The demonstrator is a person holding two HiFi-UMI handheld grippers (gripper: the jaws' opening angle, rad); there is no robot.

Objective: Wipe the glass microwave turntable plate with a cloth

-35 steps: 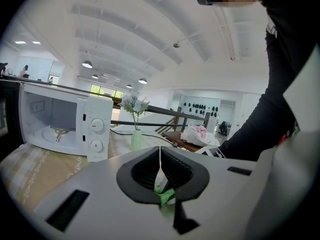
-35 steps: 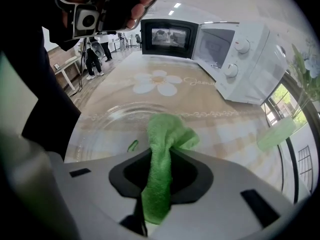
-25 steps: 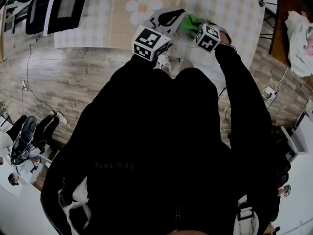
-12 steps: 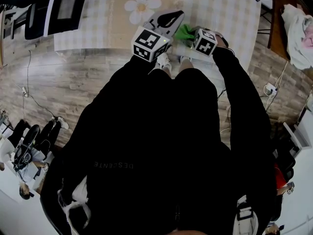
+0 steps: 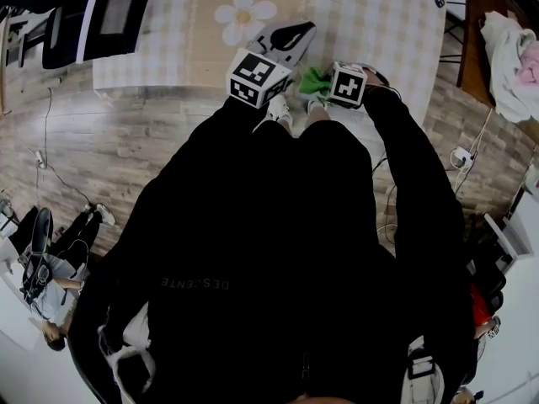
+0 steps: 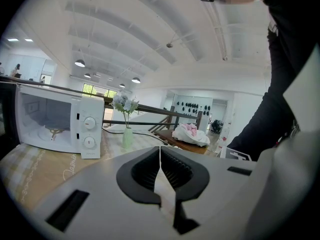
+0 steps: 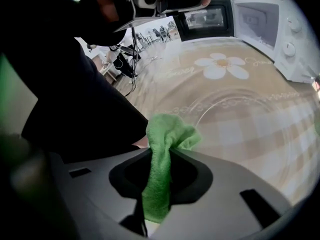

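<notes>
Glass turntable plate [image 7: 235, 115] lies flat on the checked tablecloth [image 7: 260, 149], just ahead of the right gripper [image 7: 160, 154]. Its 2 jaws are clamped on a green cloth [image 7: 167, 139], whose bunched end sits by the plate's near rim. The left gripper [image 6: 161, 156] has its jaws pressed together, with a white microwave [image 6: 55, 124] beyond.

Head cam: high above the table's [image 5: 379, 15] near edge, facing steeply down. Wearer's torso [image 5: 278, 251] fills most of the frame, table only along the top.

Left gripper [image 6: 160, 151] cam: low over the table, facing level across it, far from the microwave [image 6: 55, 126].

Right gripper [image 7: 161, 156] cam: close over the table, tilted down onto plate [image 7: 235, 104] and cloth [image 7: 170, 134].

Gripper views share the microwave; all three share the table.
</notes>
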